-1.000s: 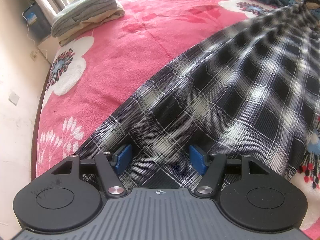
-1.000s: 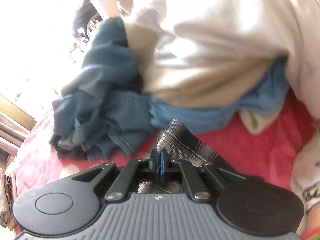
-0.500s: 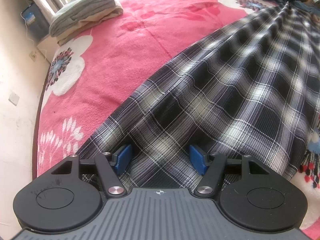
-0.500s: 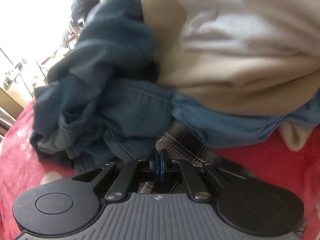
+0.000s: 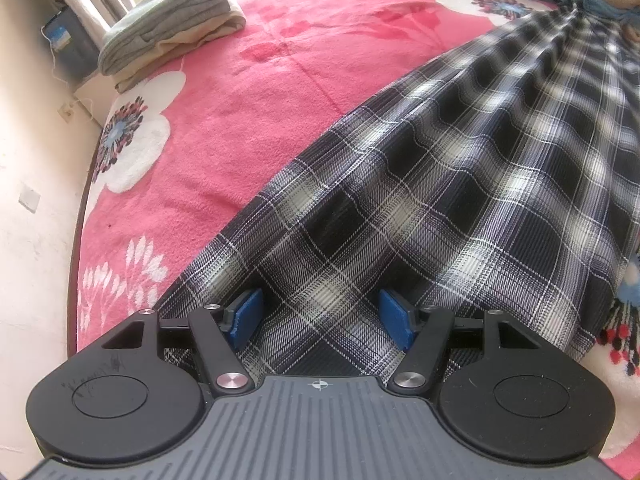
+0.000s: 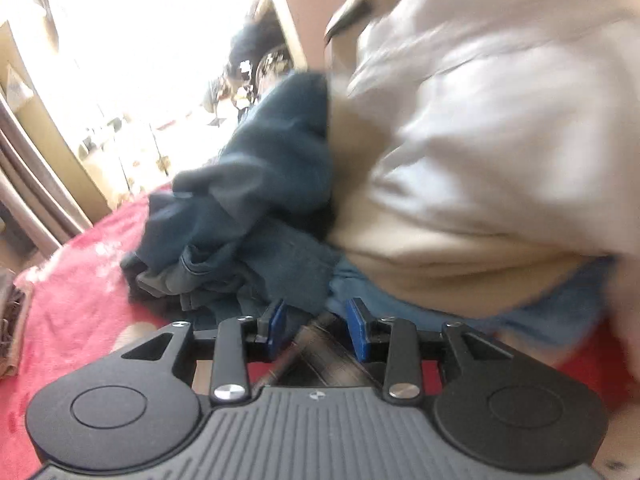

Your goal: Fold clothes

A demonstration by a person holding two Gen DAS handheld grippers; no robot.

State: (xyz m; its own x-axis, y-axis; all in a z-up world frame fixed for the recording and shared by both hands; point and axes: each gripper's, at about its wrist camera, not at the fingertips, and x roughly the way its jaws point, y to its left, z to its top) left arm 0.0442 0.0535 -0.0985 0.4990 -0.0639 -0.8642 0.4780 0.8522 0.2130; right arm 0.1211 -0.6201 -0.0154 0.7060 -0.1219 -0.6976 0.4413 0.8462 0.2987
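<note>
A black-and-white plaid garment (image 5: 460, 184) lies stretched across the pink flowered blanket (image 5: 280, 80), narrowing toward the far right corner. My left gripper (image 5: 320, 320) stands open over its near end, the cloth running under and between the blue pads (image 5: 248, 316) without being pinched. In the right wrist view the far end of the plaid garment (image 6: 320, 344) lies between the fingers of my right gripper (image 6: 316, 328). Its jaws are opening and the pads (image 6: 276, 326) stand clear of the cloth.
A folded stack of grey and beige clothes (image 5: 168, 28) sits at the bed's far left, by the wall (image 5: 24, 160). Just ahead of the right gripper lies a heap of dark blue clothing (image 6: 248, 216), a cream garment (image 6: 480, 160) and a light blue one (image 6: 440, 312).
The right gripper was shut on the plaid garment's end and has now parted its jaws and let go. The garment has settled lower onto the bed. The left gripper has not moved.
</note>
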